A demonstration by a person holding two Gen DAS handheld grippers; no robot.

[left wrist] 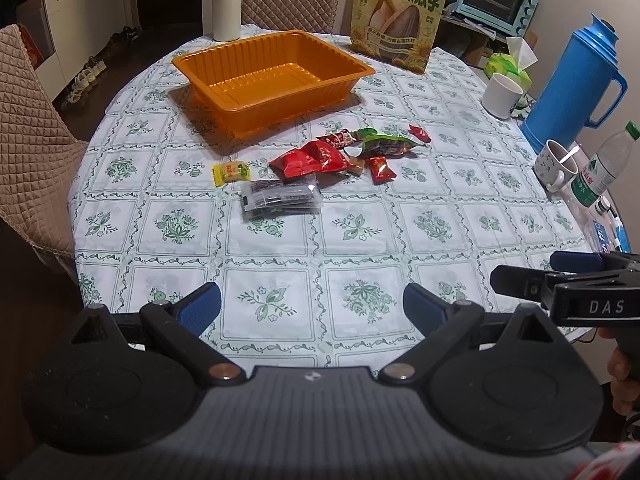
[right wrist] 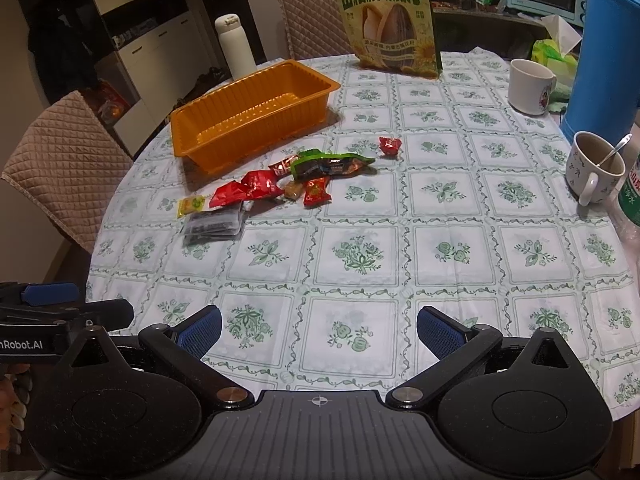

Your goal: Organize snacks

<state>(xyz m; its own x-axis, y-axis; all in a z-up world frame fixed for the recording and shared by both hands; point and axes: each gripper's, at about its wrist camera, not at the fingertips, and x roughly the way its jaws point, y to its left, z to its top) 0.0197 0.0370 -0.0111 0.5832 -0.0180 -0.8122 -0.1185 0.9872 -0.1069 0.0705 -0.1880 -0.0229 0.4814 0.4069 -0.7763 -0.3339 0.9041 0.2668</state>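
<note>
Both grippers hover low over the near edge of the counter (left wrist: 360,240), side by side. Left gripper (left wrist: 312,306): jaws apart, nothing between them. Right gripper (right wrist: 319,330): jaws apart too, also holding nothing. I judge this the starting posture, with no snack picked up yet.

The snacks lie in a loose heap well ahead of both sets of jaws, about mid-counter. Ahead and slightly left of my left jaws is a dark clear packet (left wrist: 280,200), the nearest item. Just beyond it on its left sits a small yellow candy (left wrist: 232,172). A crumpled red wrapper (left wrist: 312,162) overlaps the far edge of the dark packet. A green wrapper (left wrist: 384,144) lies past that, and small red candies are scattered around it. One red candy (right wrist: 390,146) sits apart, to the far right of the heap.

The orange tray (left wrist: 276,76) stands beyond the heap, farther from my jaws, and looks empty. Since it is open-topped and close behind the snacks, I take it to be where they go.

A tall seed bag (left wrist: 400,16) stands upright at the far edge. It may be too big for the tray.

Next move, as I judge it: reach forward for the dark packet first, since it is nearest. The wrappers overlap, so a grab could drag a neighbour along.
</note>
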